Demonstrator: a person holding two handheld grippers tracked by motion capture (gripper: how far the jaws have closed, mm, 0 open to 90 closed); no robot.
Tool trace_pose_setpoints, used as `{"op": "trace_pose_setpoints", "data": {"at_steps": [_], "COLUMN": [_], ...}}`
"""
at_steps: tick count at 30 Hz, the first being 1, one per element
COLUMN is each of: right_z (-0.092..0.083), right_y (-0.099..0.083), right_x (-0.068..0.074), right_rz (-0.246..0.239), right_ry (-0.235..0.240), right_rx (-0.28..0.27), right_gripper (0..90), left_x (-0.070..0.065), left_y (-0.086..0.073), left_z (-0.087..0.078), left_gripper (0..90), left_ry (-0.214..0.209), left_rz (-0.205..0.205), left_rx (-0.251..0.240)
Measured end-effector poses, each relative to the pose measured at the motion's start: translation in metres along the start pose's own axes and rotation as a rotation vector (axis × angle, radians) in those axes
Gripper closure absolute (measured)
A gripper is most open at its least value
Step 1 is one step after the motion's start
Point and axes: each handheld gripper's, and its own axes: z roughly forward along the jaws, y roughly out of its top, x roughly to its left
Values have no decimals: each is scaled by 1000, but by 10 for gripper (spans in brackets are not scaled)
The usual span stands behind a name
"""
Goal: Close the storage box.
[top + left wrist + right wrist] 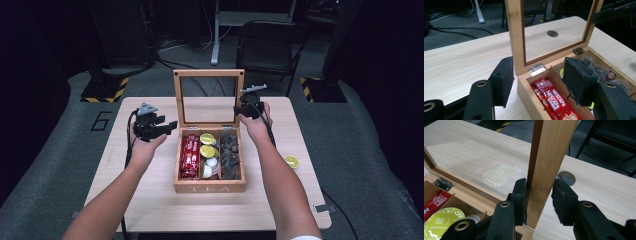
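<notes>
We held the right tongs [538, 202] clamped on the right side of the lid [549, 157], which stood upright over the tea box [210, 188] at mid-bench [150, 200]. Our left tongs [537, 80] hung half open and empty, straddling the box's left wall by the hinge [537, 69], above the red sachets [551, 100].

One open wooden tea box with a glass-paned lid [209, 187] stands on the tabletop [150, 200]. Its three compartments hold red instant-coffee sachets [189, 156], too tightly packed to count, two yellow-lidded round capsules [207, 144], two white capsules [210, 167] and a heap of dark wrapped pieces [230, 155]. One more yellow-lidded capsule [291, 161] lies near the right edge.
</notes>
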Motion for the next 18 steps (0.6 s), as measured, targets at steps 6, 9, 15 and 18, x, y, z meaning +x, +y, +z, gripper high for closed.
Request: {"op": "trace_pose_setpoints", "data": {"at_steps": [6,9,15,18], "right_z": [-7,-12,-19,-22], "right_y": [-6,-9,-17,-20], "right_x": [3,6,9,12], "right_rz": [-16,-25,-48,-44], "right_ry": [-2,-5,-1,-6], "right_rx": [-23,-30,-53,-65], "right_gripper": [646,647,647,646], "left_x": [0,0,-7,-10], "left_y": [8,11,21,28], "left_z": [2,4,6,6], "left_gripper": [421,422,426,436], "left_ry": [-4,8,-1,3], "left_rz": [-8,-1,5,18], "left_rx": [-15,-9,-26,-35]}}
